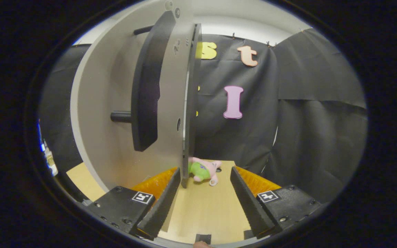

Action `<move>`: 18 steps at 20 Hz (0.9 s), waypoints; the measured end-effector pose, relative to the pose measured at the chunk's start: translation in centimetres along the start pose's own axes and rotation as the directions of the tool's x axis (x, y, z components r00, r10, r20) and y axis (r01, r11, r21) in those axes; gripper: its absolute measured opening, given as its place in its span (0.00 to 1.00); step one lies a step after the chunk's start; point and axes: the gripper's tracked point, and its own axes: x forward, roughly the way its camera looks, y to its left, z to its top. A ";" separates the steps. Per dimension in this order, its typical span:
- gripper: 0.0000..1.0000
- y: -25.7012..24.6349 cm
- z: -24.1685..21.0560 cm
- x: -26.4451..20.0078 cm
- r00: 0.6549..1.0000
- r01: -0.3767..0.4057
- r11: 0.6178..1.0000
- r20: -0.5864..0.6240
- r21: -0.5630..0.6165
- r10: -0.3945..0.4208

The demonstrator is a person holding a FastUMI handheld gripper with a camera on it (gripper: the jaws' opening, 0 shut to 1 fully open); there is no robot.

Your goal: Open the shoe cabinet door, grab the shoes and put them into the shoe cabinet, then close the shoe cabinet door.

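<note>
The pale grey shoe cabinet door (171, 103) stands swung out, seen nearly edge-on, its lower edge just ahead of my left finger. A long dark bar handle (146, 86) on two pegs runs up its face. My gripper (205, 175) is open, with nothing between the fingers; the door's edge stands close to the left fingertip (174, 177). Whether that finger touches the door I cannot tell. Behind the door's free edge runs a dark vertical edge (194, 86), perhaps the cabinet's own.
A pink and green plush toy (203, 170) lies on the light wooden tabletop (205, 213) just beyond the fingers, right of the door's bottom edge. Black cloth (305, 120) hangs behind and to the right. Some small items (48, 158) sit far left.
</note>
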 end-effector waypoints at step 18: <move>0.95 4.8 0.0 1.4 0.998 0.031 0.999 0.061 0.043 -0.034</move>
